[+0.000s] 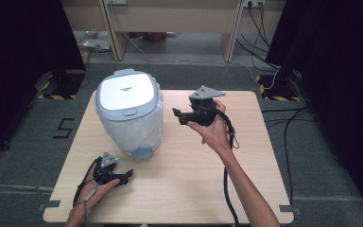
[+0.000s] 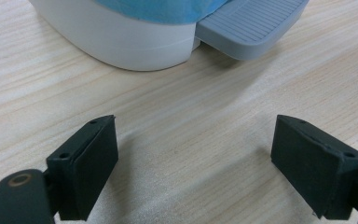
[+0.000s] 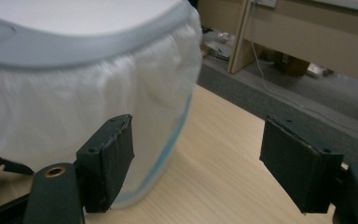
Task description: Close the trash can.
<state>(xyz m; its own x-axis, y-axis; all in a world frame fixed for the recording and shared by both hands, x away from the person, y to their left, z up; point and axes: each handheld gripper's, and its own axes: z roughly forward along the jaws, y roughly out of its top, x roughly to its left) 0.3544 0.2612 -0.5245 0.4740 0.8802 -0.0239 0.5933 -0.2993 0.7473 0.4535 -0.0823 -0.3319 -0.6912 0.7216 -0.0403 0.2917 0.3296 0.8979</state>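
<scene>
right tongs (image 1: pixel 182 116) agape beside bin (image 1: pixel 130 113); table (image 1: pixel 179 189) bare between

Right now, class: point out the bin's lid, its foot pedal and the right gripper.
lid (image 1: pixel 125 90), high view, white top panel.
foot pedal (image 2: pixel 251 25), left gripper view, ribbed grey tread.
right gripper (image 1: pixel 178 116), high view, between its fingertips.

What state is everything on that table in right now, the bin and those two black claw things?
Pedal bin: upright, lid shut, white liner bag folded over its rim.
Foot pedal: up, nothing pressing it.
Left gripper: open, empty, low over the table.
Right gripper: open, empty, held up beside the bin.
</scene>
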